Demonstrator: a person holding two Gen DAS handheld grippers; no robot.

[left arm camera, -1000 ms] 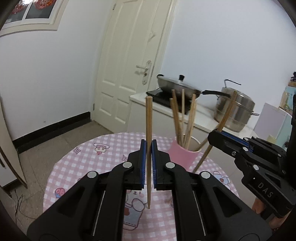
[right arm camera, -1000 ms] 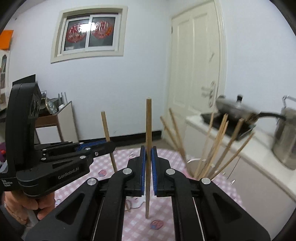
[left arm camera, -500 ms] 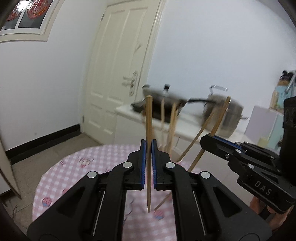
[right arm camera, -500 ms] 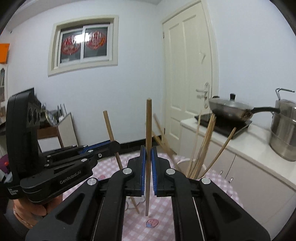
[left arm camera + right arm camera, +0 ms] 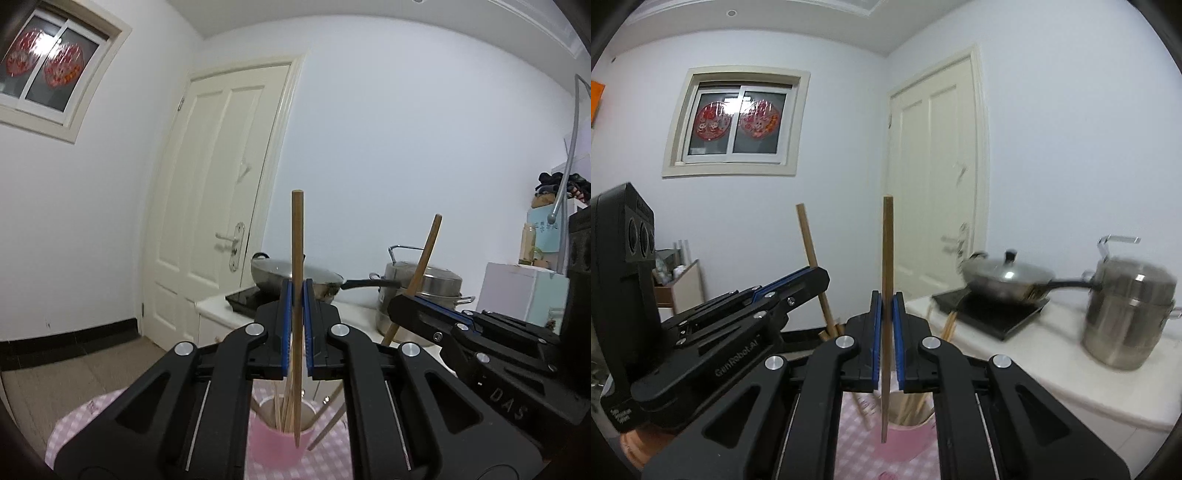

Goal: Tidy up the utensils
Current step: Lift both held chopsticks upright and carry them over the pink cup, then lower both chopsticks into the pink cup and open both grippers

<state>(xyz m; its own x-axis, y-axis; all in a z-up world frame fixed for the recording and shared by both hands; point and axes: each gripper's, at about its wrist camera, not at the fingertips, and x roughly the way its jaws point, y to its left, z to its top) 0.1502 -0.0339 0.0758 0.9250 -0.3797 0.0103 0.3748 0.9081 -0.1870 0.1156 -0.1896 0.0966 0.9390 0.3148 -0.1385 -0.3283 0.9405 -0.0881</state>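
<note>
The long brown wooden chopstick (image 5: 297, 258) gripped upright in the left gripper (image 5: 297, 295) now has its lower tip hanging over the mouth of the pink cylindrical cup (image 5: 275, 439), in among the pale chopsticks already standing there; a second ago that tip hung over the checked cloth with the cup farther off and to the right. The second brown wooden chopstick (image 5: 887, 280) is pinched just as upright in the right gripper (image 5: 887, 299), and its tip now hangs just in front of the cup's rim (image 5: 908, 424), where earlier the cup stood off to the right. Both pairs of jaws are squeezed narrow on their sticks, blue pads pressing the wood from either side. Both hands have risen and swung in toward the cup, so the view has tipped away from the bench top and toward the walls and ceiling. I judge this to be the approach for dropping both sticks in: each looks high enough to clear the rim, and the left one seems better lined up than the right. Beneath the cup lies the pink-and-white checked cloth (image 5: 92, 410) on the bench. On the far counter to the right stand a lidded wok (image 5: 1004, 277) on a black cooktop and a steel stockpot (image 5: 1126, 314).
</note>
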